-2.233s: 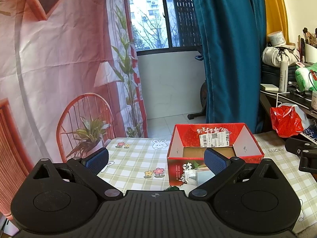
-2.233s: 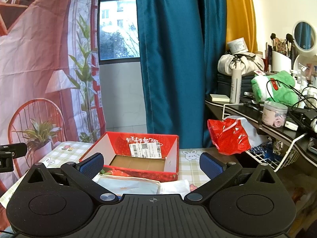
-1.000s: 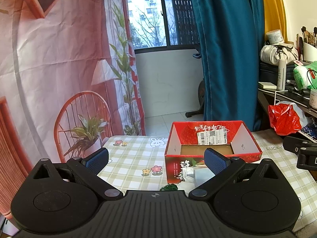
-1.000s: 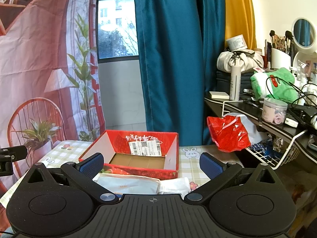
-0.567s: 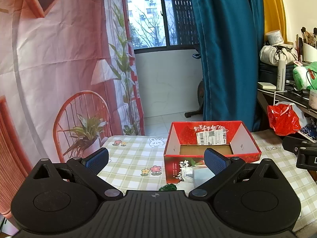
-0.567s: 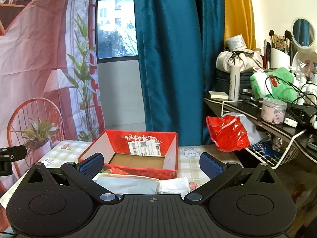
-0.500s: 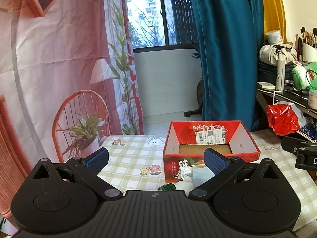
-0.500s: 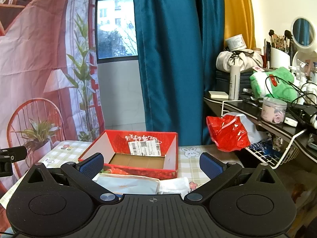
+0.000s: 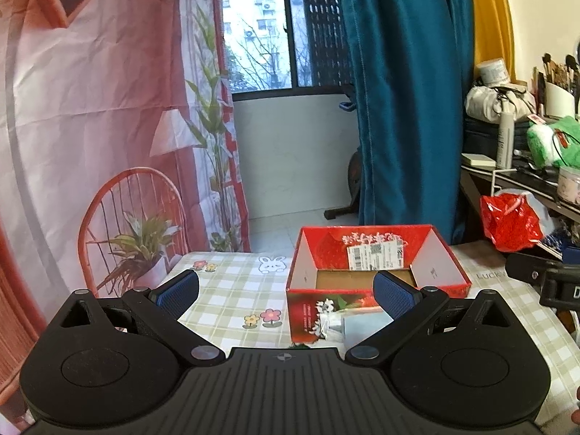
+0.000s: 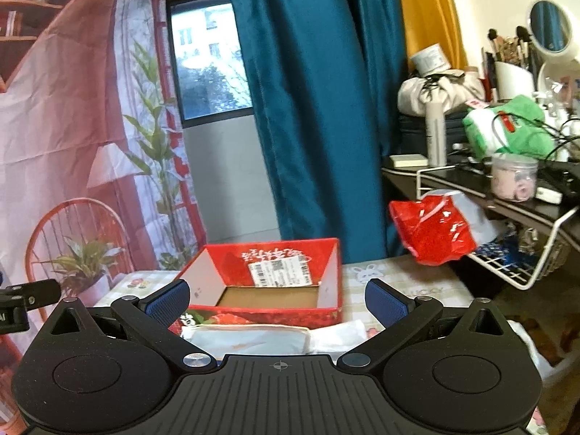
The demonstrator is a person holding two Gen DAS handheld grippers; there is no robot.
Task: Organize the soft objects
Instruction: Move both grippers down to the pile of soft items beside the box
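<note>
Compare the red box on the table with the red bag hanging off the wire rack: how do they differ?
The red box is rigid cardboard with straight walls; the red bag is crumpled, glossy plastic. The box sits on the checked tablecloth; the bag hangs at the wire rack, off the table. The box is open-topped, with bare cardboard floor showing; the bag's contents cannot be seen. Both are bright red.

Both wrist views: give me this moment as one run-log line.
left gripper: open, empty | right gripper: open, empty | red cardboard box: empty | pale flat soft packs: on table before box
</note>
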